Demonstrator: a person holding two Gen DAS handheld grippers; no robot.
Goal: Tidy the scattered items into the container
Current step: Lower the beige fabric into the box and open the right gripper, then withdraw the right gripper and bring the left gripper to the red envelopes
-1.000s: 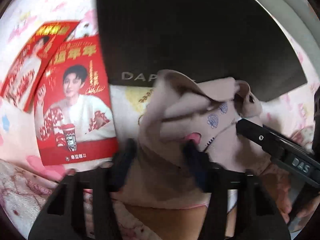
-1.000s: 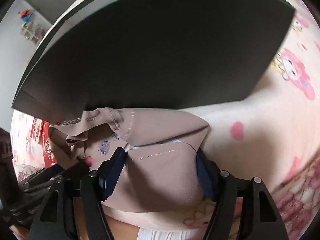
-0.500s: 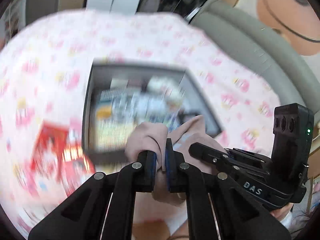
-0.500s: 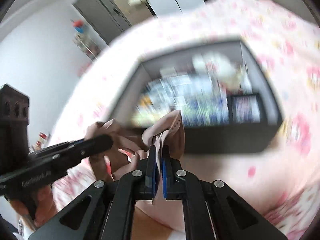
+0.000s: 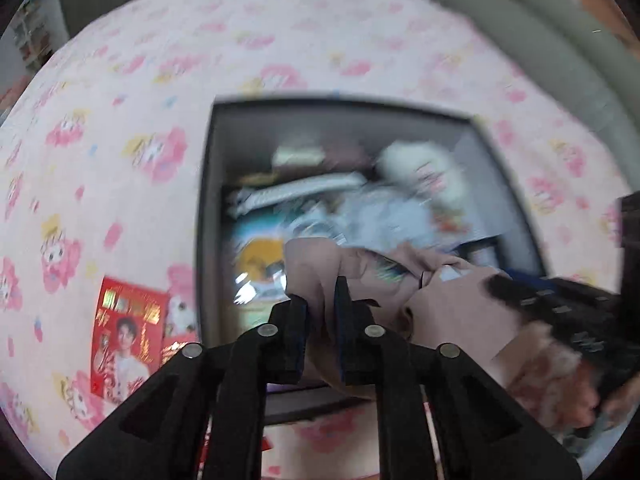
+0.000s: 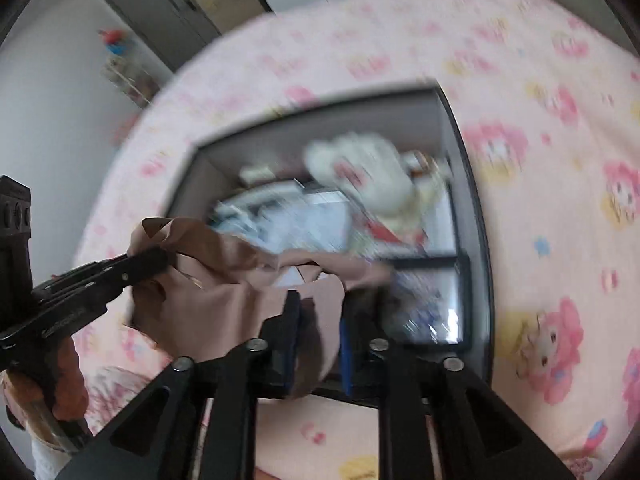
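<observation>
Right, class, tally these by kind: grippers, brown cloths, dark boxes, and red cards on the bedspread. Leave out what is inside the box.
Grippers: 2, the left gripper and the right gripper
Brown cloth: 1
Dark box: 1
Red cards: 2, one in full, one partly hidden
Total: 6

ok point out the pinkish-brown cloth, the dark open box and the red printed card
pinkish-brown cloth [image 6: 224, 300], right wrist view, on its broad bunched middle
dark open box [image 5: 206, 216], left wrist view, on its left wall
red printed card [image 5: 128, 332], left wrist view, on the portrait at its middle
</observation>
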